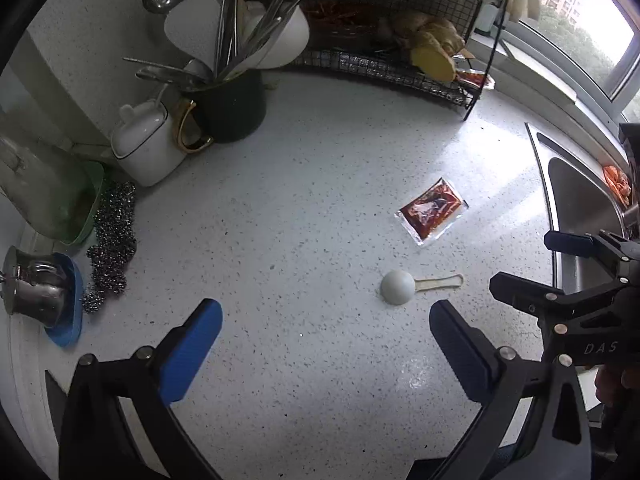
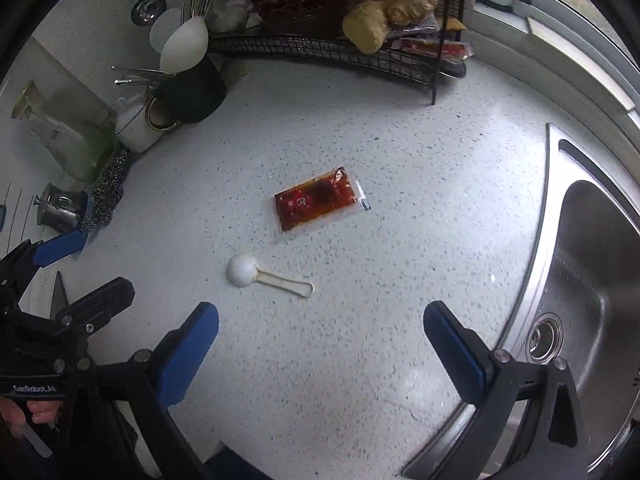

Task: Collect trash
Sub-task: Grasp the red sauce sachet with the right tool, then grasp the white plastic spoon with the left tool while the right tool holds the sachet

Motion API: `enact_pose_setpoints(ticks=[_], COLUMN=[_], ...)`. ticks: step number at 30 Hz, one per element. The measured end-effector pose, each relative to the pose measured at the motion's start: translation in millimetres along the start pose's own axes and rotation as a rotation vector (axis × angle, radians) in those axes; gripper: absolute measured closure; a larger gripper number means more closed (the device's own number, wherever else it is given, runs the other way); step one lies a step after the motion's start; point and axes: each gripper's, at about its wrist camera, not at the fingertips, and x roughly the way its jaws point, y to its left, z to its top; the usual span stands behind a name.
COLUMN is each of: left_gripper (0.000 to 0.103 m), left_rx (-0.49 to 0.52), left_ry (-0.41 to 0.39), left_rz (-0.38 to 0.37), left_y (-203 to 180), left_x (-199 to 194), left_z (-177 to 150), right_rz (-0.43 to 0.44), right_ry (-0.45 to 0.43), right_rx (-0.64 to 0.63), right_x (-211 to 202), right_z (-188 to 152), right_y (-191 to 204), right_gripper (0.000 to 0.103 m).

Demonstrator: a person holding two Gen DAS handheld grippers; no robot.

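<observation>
Sauce packet and scoop lie loose on worktop

Sauce packet (image 2: 316, 200), flat and clear with dark red filling, lies mid-worktop (image 2: 360, 340); its print is unreadable. Just beside it rests a white plastic scoop (image 2: 264, 274), bowl down. "GenRobot.AI" marks the left gripper (image 1: 326, 324); "DAS" shows on the right gripper (image 2: 320, 326). Both sets of jaws stand wide apart, holding nothing, above bare worktop near the sink (image 2: 592, 264).

A home kitchen is showing here: a speckled white table (image 2: 360, 320) is running beside a steel sink (image 2: 592, 280), a dark holder of spoons and chopsticks (image 1: 232, 108) is standing by a wire rack (image 1: 380, 68), and a window (image 1: 580, 12) is looking onto apartment blocks.
</observation>
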Motion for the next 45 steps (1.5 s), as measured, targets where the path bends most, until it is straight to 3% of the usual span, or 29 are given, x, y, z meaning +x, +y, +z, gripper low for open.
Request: enact_pose_setpoints(ticks=[14,22,25,27,31,32,33,40,45], left_gripper=[0.0,0.0,0.0,0.0,0.0,0.0,0.0,0.0,0.0], left_rx=[-0.042,-0.054,-0.061,-0.065,-0.059,-0.057,-0.055,-0.014,0.089], left_ry=[0.105,0.122,0.122,0.124,0.124,0.124,0.123,0.11,0.101], left_rz=[0.0,0.017,0.014,0.01,0.012,0.011,0.01,-0.011,-0.05], left_y=[21.3,33.0,35.3,36.7,38.9,39.1,38.6,30.5,8.1], left_x=[60.7,70.0,69.9,70.2,69.9,69.4,68.3,56.4,54.4], left_z=[15.1,12.1,7.4,4.0,-4.0,-5.6,-8.2,-15.6,-10.6], right_rz=[-0.028,-0.109,-0.108,-0.099,-0.073,-0.058,-0.043,-0.002,-0.002], right_ry=[0.12,0.111,0.092,0.078,0.068,0.07,0.07,0.058,0.062], right_rx=[-0.129,-0.256,-0.305,-0.317,-0.305,-0.298,-0.282,-0.204,-0.121], right_x=[80.4,92.1,87.2,80.7,72.8,70.8,69.6,49.4,26.1], right_z=[66.1,68.5,61.5,57.1,56.3,54.4,53.2,31.9,14.8], right_y=[10.3,41.4,54.1,58.3,63.7,66.2,67.5,61.0,30.9], right_gripper=[0.001,0.013,0.029,0.052,0.073,0.086,0.091,0.096,0.097])
